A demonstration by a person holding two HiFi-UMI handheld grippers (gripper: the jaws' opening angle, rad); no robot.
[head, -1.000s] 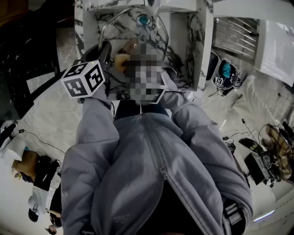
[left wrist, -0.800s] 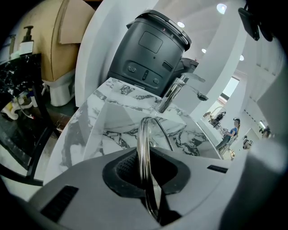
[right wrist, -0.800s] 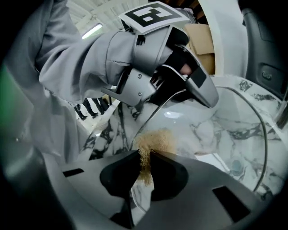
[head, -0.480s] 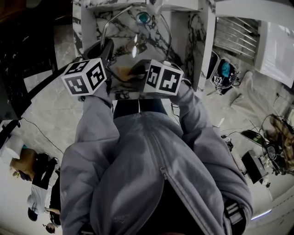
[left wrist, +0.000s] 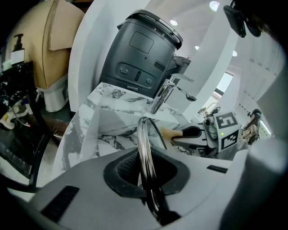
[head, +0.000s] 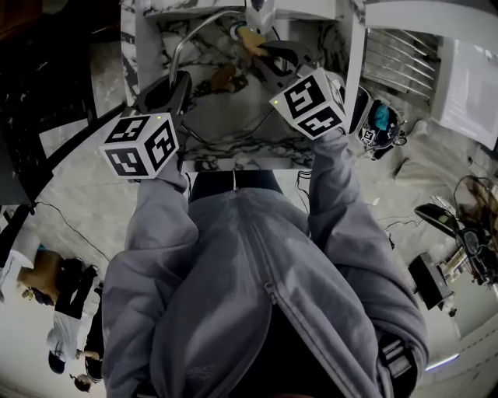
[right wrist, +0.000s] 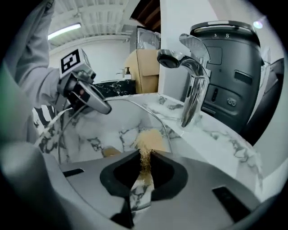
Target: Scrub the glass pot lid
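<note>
Right gripper (head: 261,45) has swung from the sink's middle to its far right corner, beside the faucet (head: 259,11).
- Its fingers are nearly closed, pinching a tan fibrous scrubber (right wrist: 146,143). Whether the scrubber touches the glass cannot be told.
- Left gripper (head: 184,78): the fingers are narrow, clamped on the metal rim of the glass pot lid (left wrist: 143,143).
- The lid stands on edge inside the marble sink (head: 233,162), gripped at its left side. It spans most of the width, leaving little room to either wall.
- Sink contents: a brown piece (head: 225,78) behind the glass, unidentified.
- Dark grey appliance (left wrist: 139,54): behind the faucet, cut off at the frame.
- The person's sleeves cover the near sink edge.
</note>
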